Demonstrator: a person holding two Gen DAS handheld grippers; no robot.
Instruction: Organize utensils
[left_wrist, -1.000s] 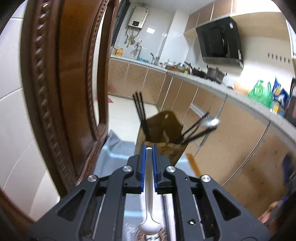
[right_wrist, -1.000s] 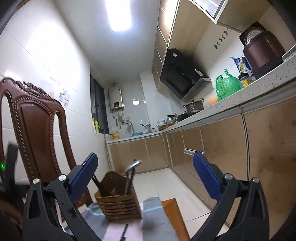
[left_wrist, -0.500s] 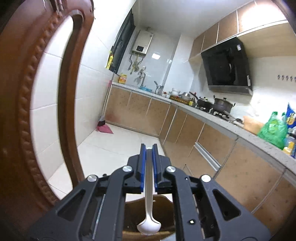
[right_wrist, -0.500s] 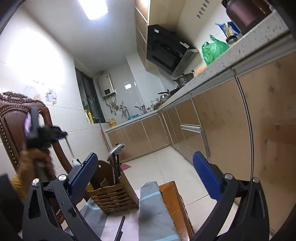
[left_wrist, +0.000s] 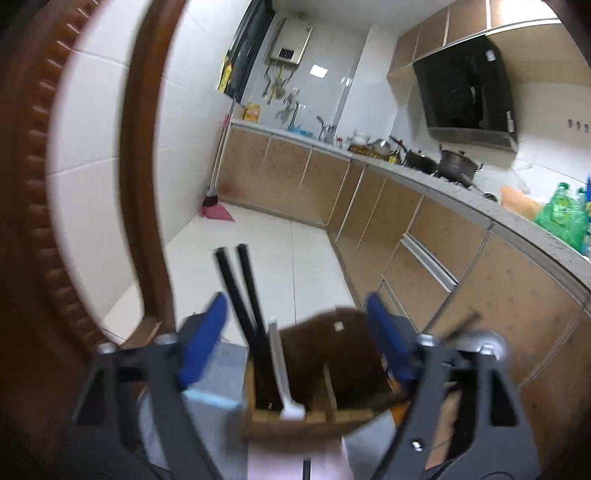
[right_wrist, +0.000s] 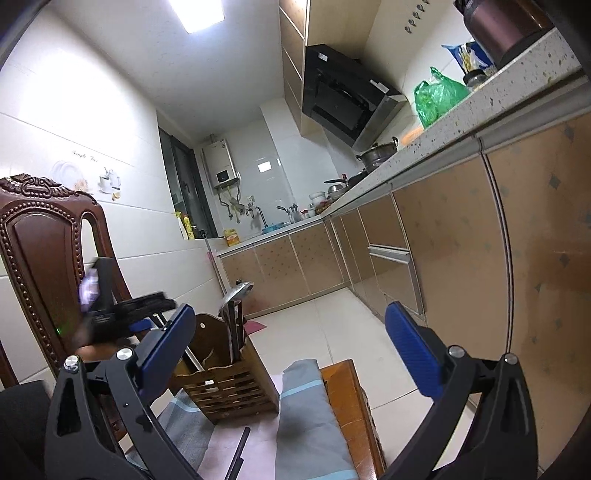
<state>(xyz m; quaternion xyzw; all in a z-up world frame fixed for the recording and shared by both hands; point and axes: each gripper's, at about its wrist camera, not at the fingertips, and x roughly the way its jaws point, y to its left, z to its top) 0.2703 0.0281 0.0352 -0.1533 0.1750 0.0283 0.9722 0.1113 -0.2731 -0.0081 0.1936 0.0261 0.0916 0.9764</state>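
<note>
Wooden chair (right_wrist: 44, 266) back rises just behind utensil holder (right_wrist: 229, 380).

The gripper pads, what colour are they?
Blue, on black frames; the right gripper shows its pads best in the right wrist view.

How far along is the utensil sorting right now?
Done: black chopsticks, a silver spoon and a ladle stand in the slatted wooden holder. In hand: nothing; the left gripper is opening, empty, and the right gripper is open. Left: one black stick on the cloth.
</note>
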